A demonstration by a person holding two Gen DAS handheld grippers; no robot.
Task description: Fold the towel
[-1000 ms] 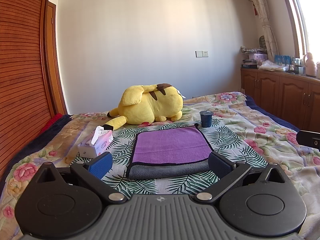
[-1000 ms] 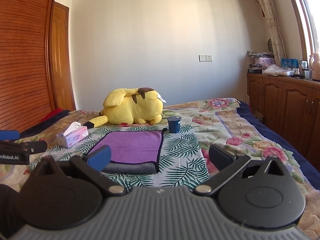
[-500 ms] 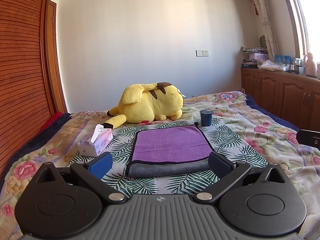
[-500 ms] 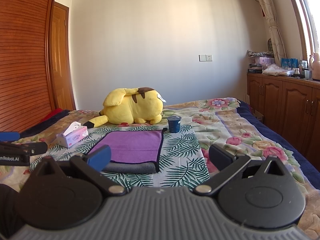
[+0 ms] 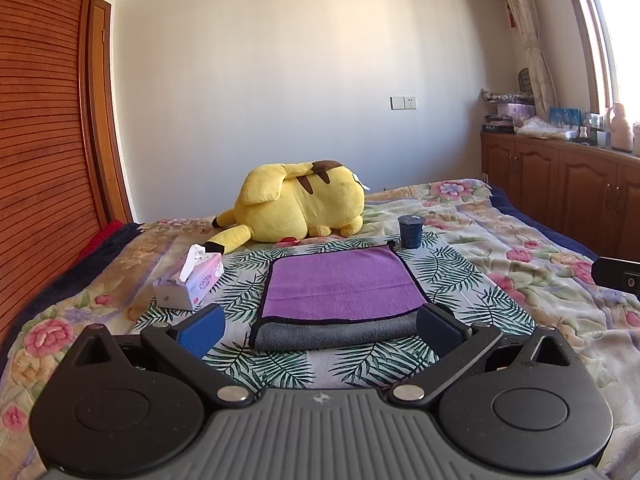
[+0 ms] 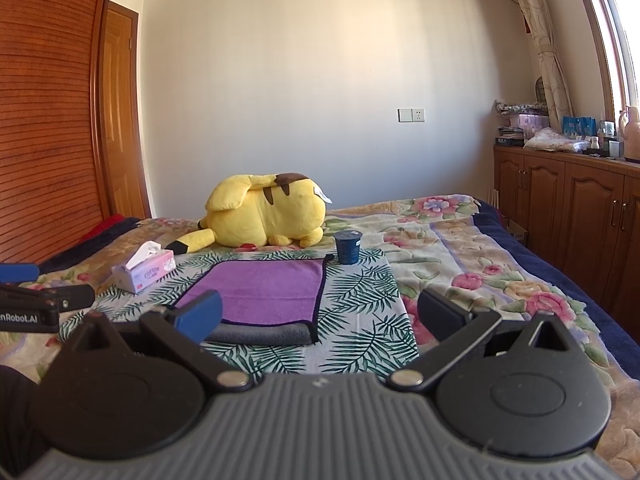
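Note:
A purple towel (image 5: 340, 284) with a grey underside and dark edging lies folded flat on a leaf-print cloth (image 5: 452, 276) on the bed. It also shows in the right wrist view (image 6: 264, 292). My left gripper (image 5: 320, 330) is open and empty, hovering just in front of the towel's near grey edge. My right gripper (image 6: 320, 316) is open and empty, near the towel's front right corner. The left gripper's fingers (image 6: 18, 272) show at the left edge of the right wrist view.
A yellow plush toy (image 5: 300, 204) lies behind the towel. A dark blue cup (image 5: 410, 232) stands at the towel's far right corner. A tissue box (image 5: 188, 284) sits to the left. Wooden cabinets (image 5: 568, 196) line the right wall, a wooden wardrobe (image 5: 40, 140) the left.

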